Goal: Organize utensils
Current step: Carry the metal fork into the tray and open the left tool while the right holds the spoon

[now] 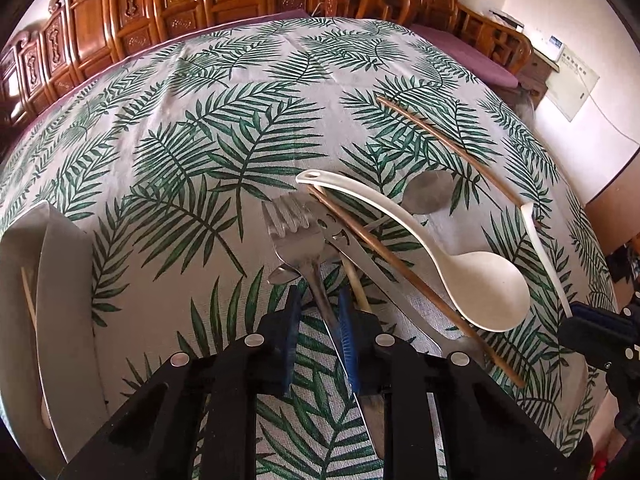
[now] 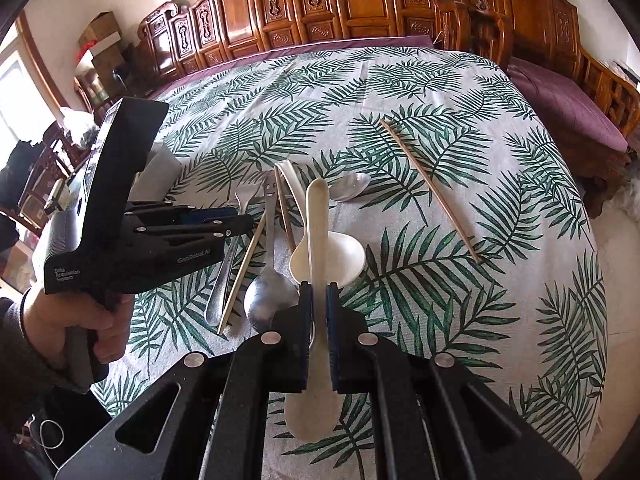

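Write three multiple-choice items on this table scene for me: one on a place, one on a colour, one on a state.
1. Where does the single brown chopstick lie?
A) standing in a cup
B) across a plate
C) on the tablecloth, apart from the utensil pile

2. What colour are the pads on the fingers?
A) blue
B) red
C) yellow

3. In what state is the right gripper?
A) open over bare cloth
B) shut on a white spoon
C) shut on a metal fork

Answers:
1 C: the chopstick lies alone on the leaf-print cloth, to the right of the pile in the right wrist view.
2 A: both pads show dark blue against the black gripper body.
3 B: the fingers clamp the white spoon's handle from both sides, with its bowl toward the camera.
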`<state>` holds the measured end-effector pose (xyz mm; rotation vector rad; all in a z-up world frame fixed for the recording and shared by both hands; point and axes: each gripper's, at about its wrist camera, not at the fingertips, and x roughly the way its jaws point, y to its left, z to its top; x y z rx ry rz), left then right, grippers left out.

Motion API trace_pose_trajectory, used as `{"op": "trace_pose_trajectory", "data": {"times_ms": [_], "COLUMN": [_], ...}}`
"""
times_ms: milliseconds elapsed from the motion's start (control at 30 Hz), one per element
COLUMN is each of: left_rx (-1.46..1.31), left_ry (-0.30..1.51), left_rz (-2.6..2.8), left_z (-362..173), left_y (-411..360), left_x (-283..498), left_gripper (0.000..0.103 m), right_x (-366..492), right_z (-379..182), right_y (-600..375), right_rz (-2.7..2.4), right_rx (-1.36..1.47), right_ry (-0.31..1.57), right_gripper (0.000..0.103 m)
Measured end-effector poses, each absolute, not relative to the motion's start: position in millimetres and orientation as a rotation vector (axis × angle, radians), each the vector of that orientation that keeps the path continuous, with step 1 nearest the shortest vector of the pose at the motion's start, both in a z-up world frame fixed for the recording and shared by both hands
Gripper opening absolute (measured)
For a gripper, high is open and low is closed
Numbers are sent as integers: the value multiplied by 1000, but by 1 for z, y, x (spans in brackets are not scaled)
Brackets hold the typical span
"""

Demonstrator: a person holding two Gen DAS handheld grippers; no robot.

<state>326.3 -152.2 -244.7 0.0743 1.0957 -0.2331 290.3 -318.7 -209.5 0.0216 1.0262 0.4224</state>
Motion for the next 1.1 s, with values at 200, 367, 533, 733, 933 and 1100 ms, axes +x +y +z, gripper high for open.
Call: {"op": "trace_pose_trajectory", "data": {"times_ms": [200, 367, 533, 733, 933, 1100], "left_rx": [109, 116, 119, 90, 90, 88], "left_ry": [1090, 1078, 1024, 970, 910, 880], "left_rz": [-212, -223, -231, -239, -251, -254], "left_z": [-244, -239, -225, -203, -176, -159], "left_y": [-156, -153, -145, -128, -110, -93], "left_x": [327, 317, 301, 285, 266, 252], "left_gripper": [11, 6, 6, 6, 6, 6], "right_x": [289, 289, 288, 286, 282, 277], "right_z": [-208, -206, -204, -202, -200, -194], "right_y": [-317, -315, -313, -307, -297, -288], "right_rz": [425, 427, 427, 432, 445, 462], "right_rx": [17, 9, -6, -18, -27, -28], "right_ry": [1022, 1018, 1011, 1003, 998, 986], "right_gripper": [9, 9, 9, 9, 9, 9]}}
